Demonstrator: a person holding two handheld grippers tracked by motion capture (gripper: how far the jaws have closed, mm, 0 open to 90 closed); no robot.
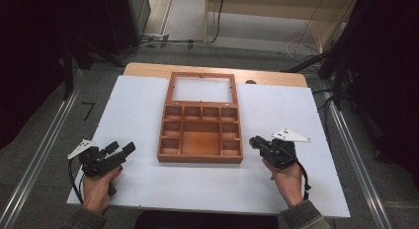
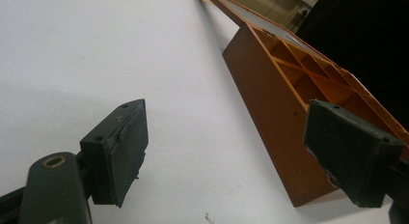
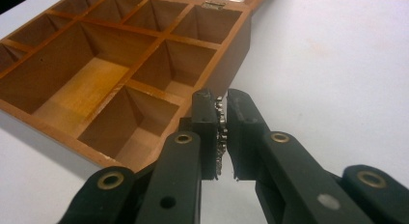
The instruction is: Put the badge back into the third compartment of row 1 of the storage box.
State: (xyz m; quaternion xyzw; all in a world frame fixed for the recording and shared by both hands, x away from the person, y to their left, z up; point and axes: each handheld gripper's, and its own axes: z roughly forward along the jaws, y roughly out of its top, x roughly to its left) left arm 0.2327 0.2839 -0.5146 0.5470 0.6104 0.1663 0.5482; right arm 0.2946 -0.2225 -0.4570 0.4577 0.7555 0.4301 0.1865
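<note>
I see the wooden box (image 1: 200,140) lying open in the middle of the table, lid (image 1: 201,88) folded flat on the far side. The left gripper (image 1: 122,151) rests near the box's near left corner, a little apart from it, jaws spread wide with nothing between them; in the left gripper view the box's side wall (image 2: 275,118) runs away between the two pads (image 2: 120,147). The right gripper (image 1: 257,141) sits just right of the box's near right corner, close to the wall. In the right gripper view its jaws are clenched on a small silvery, beaded thing (image 3: 221,137), perhaps a chain; I cannot tell exactly what it is.

Surface: a white board (image 1: 138,179) laid over a pale wooden table (image 1: 148,68), smooth and matte. Metal rails (image 1: 39,160) run along both sides. Grey floor (image 1: 257,36) beyond, with cables (image 1: 301,46) trailing across it and dark stands at the edges.

Materials: box of reddish-brown wood, divided into a far row of four small compartments, smaller cells down each side, and one large central compartment with a lighter, worn bottom. Lid is a wooden frame around a clear pane, joined by small brass hinges (image 3: 213,5). Gripper pads are black, blocky, slightly scuffed.
</note>
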